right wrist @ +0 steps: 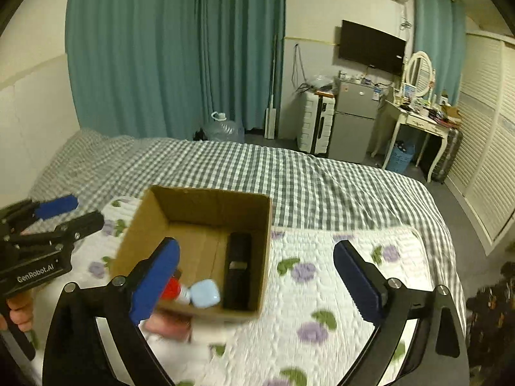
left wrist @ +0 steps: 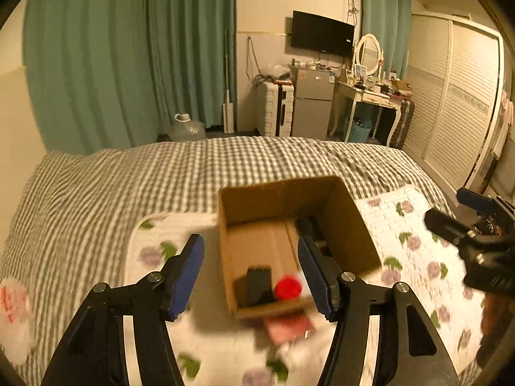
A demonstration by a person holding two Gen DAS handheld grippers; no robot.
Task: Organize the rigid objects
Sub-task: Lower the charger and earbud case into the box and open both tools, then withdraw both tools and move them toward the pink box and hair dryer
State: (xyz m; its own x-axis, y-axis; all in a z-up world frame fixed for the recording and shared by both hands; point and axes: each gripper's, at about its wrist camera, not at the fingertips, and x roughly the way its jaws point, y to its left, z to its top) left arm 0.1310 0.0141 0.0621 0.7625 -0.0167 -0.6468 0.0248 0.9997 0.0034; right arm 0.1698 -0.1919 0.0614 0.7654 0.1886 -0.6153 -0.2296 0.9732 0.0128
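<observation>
An open cardboard box (left wrist: 351, 225) (right wrist: 206, 202) stands on a white floral quilt on the bed. Inside it lie a black block (left wrist: 257, 284), a red-capped item (left wrist: 288, 287) (right wrist: 170, 289), a light blue case (right wrist: 205, 293) and a long black device (right wrist: 238, 270). A pink object (left wrist: 289, 326) (right wrist: 167, 325) lies on the quilt just in front of the box. My left gripper (left wrist: 251, 271) is open and empty, hovering over the box's near side. My right gripper (right wrist: 257, 276) is open and empty, to the right of the box's near corner.
The floral quilt (right wrist: 322, 289) lies over a green checked bedspread (left wrist: 161, 173). A white stuffed item (left wrist: 13, 318) sits at the bed's left edge. Beyond the bed are curtains, a water jug (left wrist: 186, 128), a suitcase, a small fridge (left wrist: 313, 106) and a dressing table.
</observation>
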